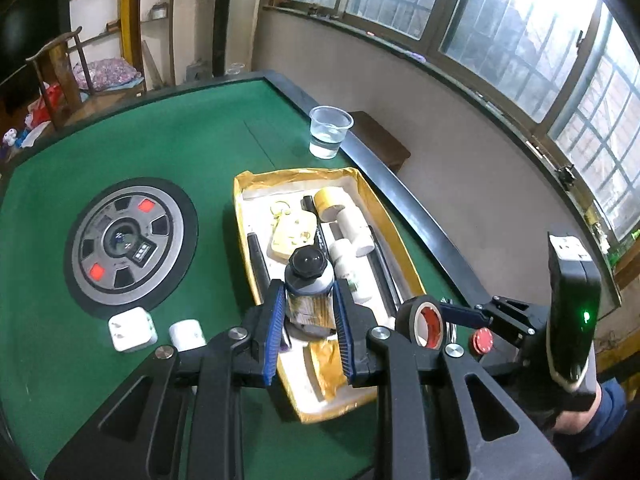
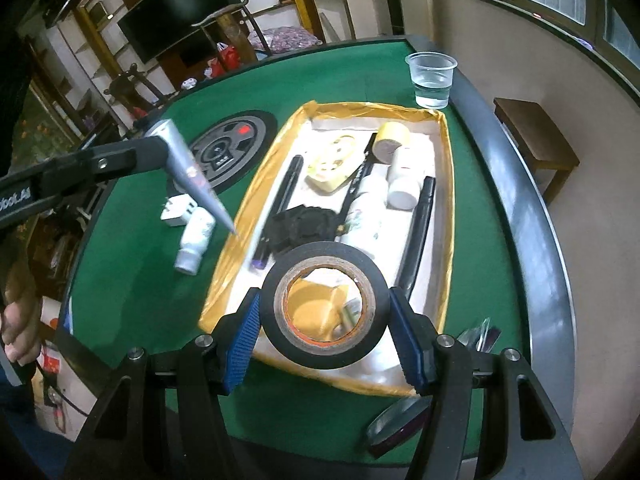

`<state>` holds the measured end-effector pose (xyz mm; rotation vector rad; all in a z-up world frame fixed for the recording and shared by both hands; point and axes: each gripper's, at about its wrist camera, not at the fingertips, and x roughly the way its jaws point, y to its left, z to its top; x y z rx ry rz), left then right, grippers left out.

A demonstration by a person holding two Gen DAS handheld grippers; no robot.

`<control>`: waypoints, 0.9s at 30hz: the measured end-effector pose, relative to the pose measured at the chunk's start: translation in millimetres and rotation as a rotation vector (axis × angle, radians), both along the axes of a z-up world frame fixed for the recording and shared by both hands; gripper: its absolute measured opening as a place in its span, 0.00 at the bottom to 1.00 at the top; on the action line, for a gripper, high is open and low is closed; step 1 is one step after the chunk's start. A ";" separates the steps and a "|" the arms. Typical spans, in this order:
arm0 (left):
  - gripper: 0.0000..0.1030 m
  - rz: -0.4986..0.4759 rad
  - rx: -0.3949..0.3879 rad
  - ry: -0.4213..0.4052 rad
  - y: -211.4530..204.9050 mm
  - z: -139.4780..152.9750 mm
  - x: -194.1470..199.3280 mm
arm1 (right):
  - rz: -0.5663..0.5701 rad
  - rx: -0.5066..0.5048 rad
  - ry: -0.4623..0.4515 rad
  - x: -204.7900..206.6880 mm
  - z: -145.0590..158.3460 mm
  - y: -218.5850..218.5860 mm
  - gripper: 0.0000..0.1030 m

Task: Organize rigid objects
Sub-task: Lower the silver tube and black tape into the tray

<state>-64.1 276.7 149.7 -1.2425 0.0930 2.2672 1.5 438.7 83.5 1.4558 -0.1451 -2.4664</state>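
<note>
My left gripper (image 1: 308, 320) is shut on a silver tube with a black cap (image 1: 309, 276), held above the near end of the yellow-rimmed tray (image 1: 400, 220). In the right wrist view the tube (image 2: 188, 172) hangs over the tray's left rim (image 2: 244, 216). My right gripper (image 2: 326, 332) is shut on a black tape roll (image 2: 326, 308) above the tray's near end; the roll also shows in the left wrist view (image 1: 422, 320). The tray holds a yellow tape roll (image 2: 394, 138), a yellow socket (image 2: 332, 164), black pens (image 2: 420, 228) and white bottles (image 2: 404, 184).
On the green table lie a white plug adapter (image 1: 132, 328) and a white bottle (image 2: 196, 240), left of the tray. A plastic cup of water (image 2: 432, 80) stands by the far right edge. A round centre panel (image 1: 128, 240) is set in the table. A red disc (image 1: 484, 340) and a magnifier (image 2: 396, 424) lie near the right edge.
</note>
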 end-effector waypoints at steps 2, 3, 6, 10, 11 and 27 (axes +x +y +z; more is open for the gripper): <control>0.21 0.002 -0.010 -0.011 7.0 -4.5 -5.7 | 0.002 0.008 -0.002 -5.7 -2.2 1.5 0.55; 0.21 0.003 -0.016 -0.018 9.9 -7.6 -8.9 | 0.003 0.012 -0.002 -7.8 -3.0 1.9 0.55; 0.21 0.007 -0.026 -0.041 17.8 -16.0 -19.3 | 0.005 0.024 -0.012 -14.9 -7.6 4.8 0.55; 0.21 0.022 -0.044 -0.064 24.9 -26.9 -33.7 | 0.004 0.038 -0.024 -21.8 -13.3 9.0 0.55; 0.21 0.027 -0.046 -0.071 25.8 -29.2 -37.0 | 0.003 0.042 -0.027 -24.4 -15.2 10.0 0.55; 0.21 0.080 -0.061 -0.114 40.9 -56.4 -90.9 | -0.038 0.026 -0.093 -60.8 -42.4 21.3 0.55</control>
